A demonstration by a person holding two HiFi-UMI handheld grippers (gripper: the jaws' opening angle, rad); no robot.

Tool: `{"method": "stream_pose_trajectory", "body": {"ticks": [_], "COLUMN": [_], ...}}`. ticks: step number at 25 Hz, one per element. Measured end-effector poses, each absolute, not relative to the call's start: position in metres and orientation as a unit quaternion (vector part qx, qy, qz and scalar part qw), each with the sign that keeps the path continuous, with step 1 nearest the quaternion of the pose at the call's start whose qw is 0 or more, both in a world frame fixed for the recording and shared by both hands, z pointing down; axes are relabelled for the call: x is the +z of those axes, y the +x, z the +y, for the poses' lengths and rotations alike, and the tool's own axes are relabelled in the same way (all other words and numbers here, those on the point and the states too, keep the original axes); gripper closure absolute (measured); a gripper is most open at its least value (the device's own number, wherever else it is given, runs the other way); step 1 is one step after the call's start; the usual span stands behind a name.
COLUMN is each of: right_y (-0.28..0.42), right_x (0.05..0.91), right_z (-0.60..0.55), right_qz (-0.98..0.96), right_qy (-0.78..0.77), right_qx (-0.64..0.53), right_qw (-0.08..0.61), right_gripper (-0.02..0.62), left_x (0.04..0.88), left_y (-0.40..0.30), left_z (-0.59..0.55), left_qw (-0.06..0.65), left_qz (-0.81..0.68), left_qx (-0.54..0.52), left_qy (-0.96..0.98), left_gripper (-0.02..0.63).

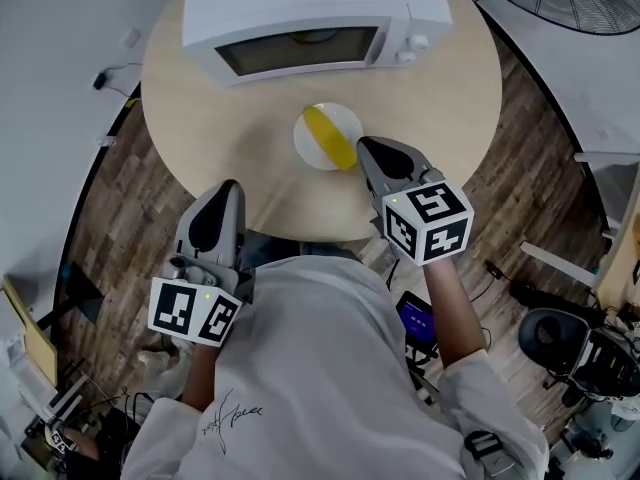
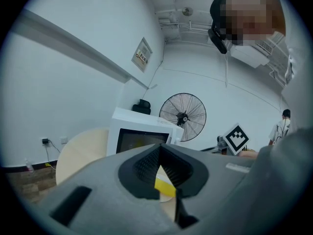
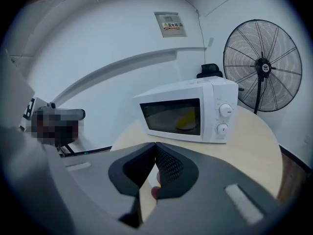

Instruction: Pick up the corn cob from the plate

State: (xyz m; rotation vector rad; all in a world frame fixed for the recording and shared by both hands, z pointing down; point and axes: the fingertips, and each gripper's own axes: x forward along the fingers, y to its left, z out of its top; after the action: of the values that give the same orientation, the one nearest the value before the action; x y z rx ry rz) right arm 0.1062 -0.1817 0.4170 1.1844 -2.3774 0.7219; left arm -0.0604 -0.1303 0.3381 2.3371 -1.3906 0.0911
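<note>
In the head view, the plate is set near the middle of the round counter, just in front of the microwave. This placement is judged to keep the corn cob within easy reach of either hand. The cob lies at a slant across the plate. The right claw is held just beside the plate's right rim, with its tip close to the nearer end of the cob. It is therefore judged to be the working claw. The left claw is held back at the counter's near edge, well apart from the plate, presumably to keep the approach free. In the left gripper view, the left claw is seen with its tips together and nothing clamped. The corn cob is seen only through the gap below the tips, lying farther off on the counter. In the right gripper view, the right claw is likewise closed on nothing and aimed toward the microwave. A pale patch of plate and a small yellowish spot are seen in the gap beneath the tips, so the cob is judged to lie just below and ahead. The jaws are to be opened before any grasp is made.
</note>
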Motion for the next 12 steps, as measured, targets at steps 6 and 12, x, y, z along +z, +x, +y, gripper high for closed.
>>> {"method": "stream_pose_trajectory", "body": {"ticks": [6, 12], "right_y": [0.106, 0.100], "right_x": [0.437, 0.454], "right_z": [-0.197, -0.205], "right_qz": [-0.839, -0.834], "right_qy": [0.431, 0.427], "right_qx": [0.263, 0.272], "right_qw": [0.203, 0.219], "right_gripper": [0.581, 0.581], "left_x": [0.344, 0.346], "left_y": [-0.067, -0.073], "left_z": [-0.137, -0.140], "left_qw": [0.211, 0.214], "left_qz": [-0.504, -0.505], "left_qx": [0.044, 0.048], "left_qy": [0.836, 0.835], "left_gripper": [0.611, 0.612]}}
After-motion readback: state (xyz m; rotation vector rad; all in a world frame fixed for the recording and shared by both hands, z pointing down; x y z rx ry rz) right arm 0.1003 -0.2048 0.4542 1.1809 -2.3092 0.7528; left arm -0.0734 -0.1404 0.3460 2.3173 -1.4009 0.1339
